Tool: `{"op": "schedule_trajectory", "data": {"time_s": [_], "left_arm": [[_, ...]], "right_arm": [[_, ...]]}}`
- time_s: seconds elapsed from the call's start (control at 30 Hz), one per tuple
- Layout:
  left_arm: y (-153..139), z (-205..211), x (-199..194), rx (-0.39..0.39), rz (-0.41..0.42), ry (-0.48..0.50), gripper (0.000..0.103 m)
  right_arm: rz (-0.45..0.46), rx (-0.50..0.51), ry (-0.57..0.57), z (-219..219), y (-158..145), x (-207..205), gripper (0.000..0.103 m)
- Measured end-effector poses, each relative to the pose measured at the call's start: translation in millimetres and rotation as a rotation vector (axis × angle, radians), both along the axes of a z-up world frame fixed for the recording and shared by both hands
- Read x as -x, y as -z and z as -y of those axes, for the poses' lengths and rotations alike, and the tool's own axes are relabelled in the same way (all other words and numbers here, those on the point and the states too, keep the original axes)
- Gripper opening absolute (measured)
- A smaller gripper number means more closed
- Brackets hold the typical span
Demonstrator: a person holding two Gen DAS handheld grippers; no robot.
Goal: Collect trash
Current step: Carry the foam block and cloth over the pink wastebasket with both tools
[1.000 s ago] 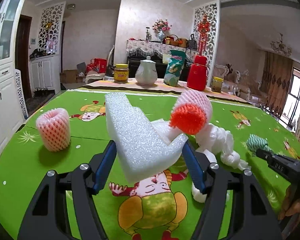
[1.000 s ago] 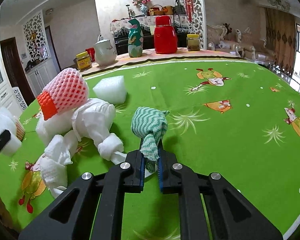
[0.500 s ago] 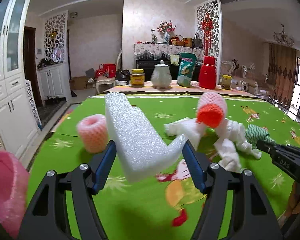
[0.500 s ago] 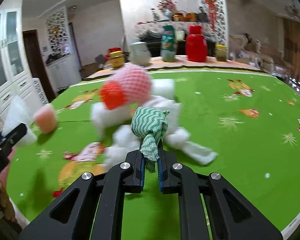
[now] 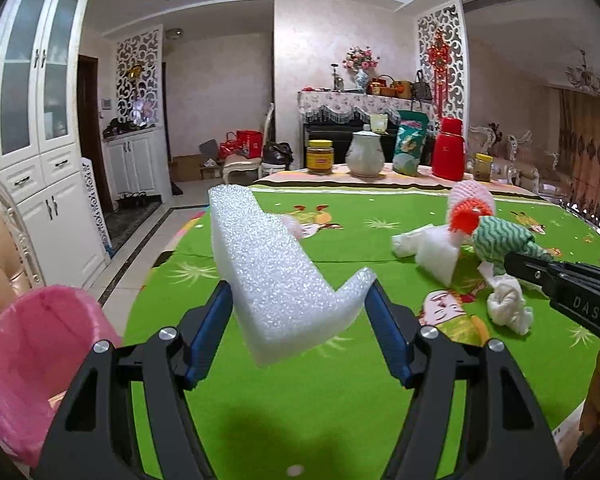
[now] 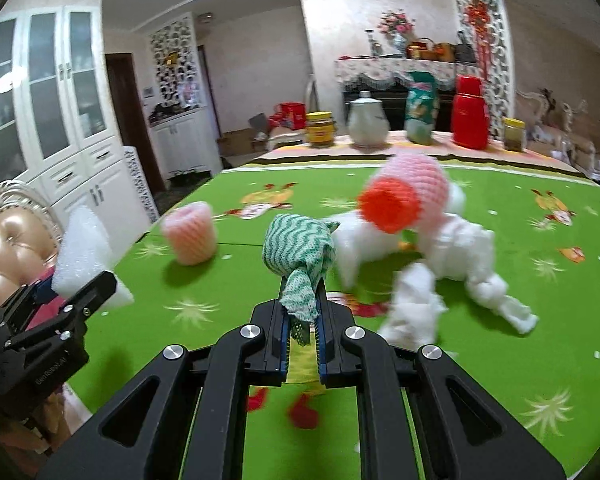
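Note:
My left gripper [image 5: 300,312] is shut on an L-shaped white foam piece [image 5: 276,280], held above the green tablecloth [image 5: 300,400] near its left edge. A pink-lined bin [image 5: 32,360] stands below at the far left. My right gripper [image 6: 302,312] is shut on a green-and-white zigzag cloth [image 6: 300,252], also seen as the cloth [image 5: 500,240] at the right of the left wrist view. On the table lie crumpled white wrapping [image 6: 452,256], a pink foam net with an orange end [image 6: 404,192], and a pink foam net sleeve [image 6: 190,234].
At the table's far edge stand a yellow jar [image 5: 319,156], a white teapot [image 5: 365,158], a green bag [image 5: 410,144], a red thermos [image 5: 448,150] and a small jar [image 5: 482,167]. A chair back [image 6: 8,240] rises left of the table. White cabinets [image 5: 32,140] line the left wall.
Both grippers have swung left with their loads across the table. The pink bin has come into the left wrist view, and the pink net sleeve has slid behind the foam piece.

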State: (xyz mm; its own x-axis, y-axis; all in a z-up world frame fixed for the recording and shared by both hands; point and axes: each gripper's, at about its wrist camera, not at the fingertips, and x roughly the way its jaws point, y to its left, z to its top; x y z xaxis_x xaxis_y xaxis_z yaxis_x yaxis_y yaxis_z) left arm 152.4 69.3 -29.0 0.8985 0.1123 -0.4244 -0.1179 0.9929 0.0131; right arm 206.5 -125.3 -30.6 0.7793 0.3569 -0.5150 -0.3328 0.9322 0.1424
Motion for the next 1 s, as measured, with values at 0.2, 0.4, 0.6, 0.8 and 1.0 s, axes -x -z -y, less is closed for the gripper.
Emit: {"op": "schedule_trajectory", "data": {"time_s": [0.2,0.4,0.6,0.8,1.0], "left_arm": [[-7.1,-33.8,19.8,0.011,-0.009,-0.05,0.066],[-14.6,-66.9,45.3,-0.001,-0.011,-0.092,0.066],[-13.5,-96.5,63.9,-0.028,-0.031,-0.137,0.066],[-7.1,-133.7,81.3,-0.028,-0.062,-0.193,0.066],[-3.0,-170.0,98.7,-0.03,-0.081,-0.251,0.066]], "right_arm": [[0.013,-0.002,-0.075,-34.0,-4.4,13.2,0.011],[0.022,0.0,-0.154,-69.8,-8.0,23.3,0.011],[0.011,0.016,-0.221,-105.1,-4.3,30.6,0.011],[0.004,0.032,-0.313,-146.7,-2.5,42.6,0.011],[-0.002,0.034,-0.395,-188.5,-2.7,51.1,0.011]]}}
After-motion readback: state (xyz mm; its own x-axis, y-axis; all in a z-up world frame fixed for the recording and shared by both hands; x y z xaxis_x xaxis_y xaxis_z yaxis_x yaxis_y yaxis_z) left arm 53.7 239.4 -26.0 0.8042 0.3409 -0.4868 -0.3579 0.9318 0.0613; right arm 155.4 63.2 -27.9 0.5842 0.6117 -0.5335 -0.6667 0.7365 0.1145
